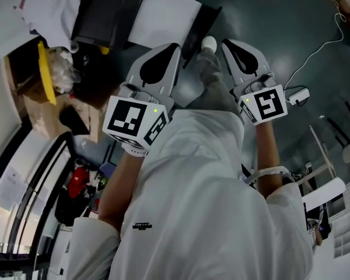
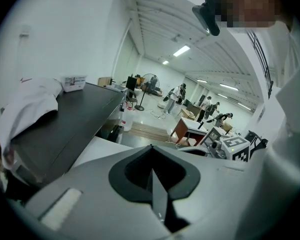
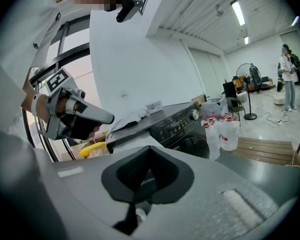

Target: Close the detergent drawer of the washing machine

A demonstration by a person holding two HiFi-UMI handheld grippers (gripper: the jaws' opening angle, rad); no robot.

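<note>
The black washing machine stands ahead in the right gripper view, its control panel and knob facing me; I cannot make out the detergent drawer. Its dark top fills the left of the left gripper view, with a white cloth lying on it. From the head view the machine is at the top. I hold both grippers close to my chest, well short of the machine. My left gripper is shut and holds nothing, its jaws meeting. My right gripper is likewise shut and holds nothing.
A yellow item sits in a box left of the machine. Clear detergent bottles stand on the floor by its front. A white cable and plug lie on the dark floor at right. People and a fan stand far off.
</note>
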